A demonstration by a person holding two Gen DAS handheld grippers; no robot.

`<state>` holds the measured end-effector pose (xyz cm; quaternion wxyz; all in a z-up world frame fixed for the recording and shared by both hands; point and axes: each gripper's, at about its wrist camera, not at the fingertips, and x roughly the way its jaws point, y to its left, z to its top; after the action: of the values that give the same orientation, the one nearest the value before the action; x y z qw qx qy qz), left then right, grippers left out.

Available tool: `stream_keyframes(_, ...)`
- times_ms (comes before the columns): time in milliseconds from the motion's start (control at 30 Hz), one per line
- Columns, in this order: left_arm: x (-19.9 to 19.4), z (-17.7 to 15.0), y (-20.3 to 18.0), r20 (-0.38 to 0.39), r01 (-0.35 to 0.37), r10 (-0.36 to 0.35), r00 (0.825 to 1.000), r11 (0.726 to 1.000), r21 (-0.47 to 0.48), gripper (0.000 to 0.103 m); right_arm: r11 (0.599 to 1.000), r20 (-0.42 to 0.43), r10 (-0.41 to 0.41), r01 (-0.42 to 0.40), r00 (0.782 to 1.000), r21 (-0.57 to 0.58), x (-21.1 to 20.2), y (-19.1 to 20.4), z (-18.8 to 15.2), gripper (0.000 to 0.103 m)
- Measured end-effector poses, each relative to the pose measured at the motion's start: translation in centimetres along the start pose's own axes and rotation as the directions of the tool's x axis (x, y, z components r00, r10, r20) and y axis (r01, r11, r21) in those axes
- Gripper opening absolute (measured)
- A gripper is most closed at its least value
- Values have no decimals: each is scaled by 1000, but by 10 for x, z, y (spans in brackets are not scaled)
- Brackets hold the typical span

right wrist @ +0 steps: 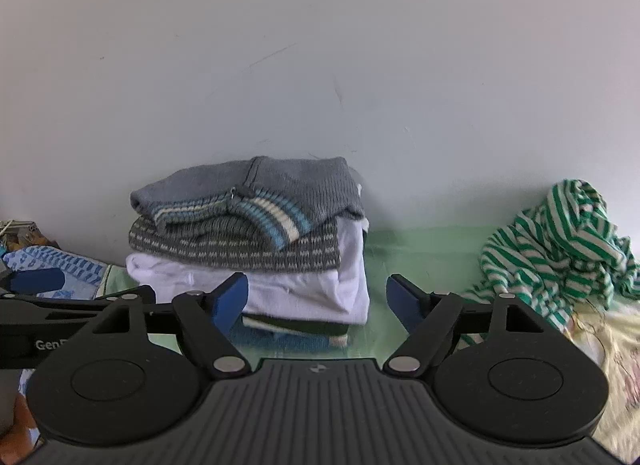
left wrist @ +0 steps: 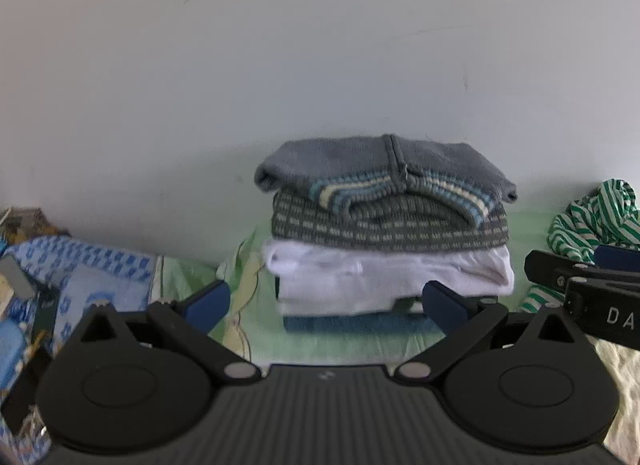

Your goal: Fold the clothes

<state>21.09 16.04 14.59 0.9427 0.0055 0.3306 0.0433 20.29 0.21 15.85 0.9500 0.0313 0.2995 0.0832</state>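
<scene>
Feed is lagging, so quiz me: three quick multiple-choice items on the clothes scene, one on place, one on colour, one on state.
1. Where does the folded stack stand?
A. against the wall
B. on a chair
C. in a basket

2. What colours is the crumpled striped garment?
A. red and black
B. green and white
C. plain yellow

3. How do the left gripper jaws stand?
A. shut on a sock
B. shut on nothing
C. open, nothing held

Key: 1 A, the wall rises right behind it; 2 B, the stripes show plainly; 3 C, both pads stand apart, nothing between.
</scene>
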Motion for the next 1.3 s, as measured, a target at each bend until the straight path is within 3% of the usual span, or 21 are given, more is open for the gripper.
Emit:
stream_keyframes(300,-37,-33,-8,12,-65,65,998,997,41,102,999,-23,-49,48,999,-13,-28,10,-28,84)
stream_keyframes(467,-56,-56,-5,-17,-62,63,998,997,46,102,999,-47,-33,34,998,19,-46,12,-46,91)
stream_keyframes(767,-82,-83,-11,-19,-79,82,996,991,104,102,1000,-105,-18,19,994,13,-66,20,-75,92)
stream_keyframes(1167,-104,-112,6,-108,-4,6,994,1000,16,102,998,-93,-19,24,995,60,-113,16,-106,92)
stream_keyframes(1300,-114,-126,5,-129,-15,16,992,1000,5,102,995,-88,14,-5,996,101,-130,7,-117,92)
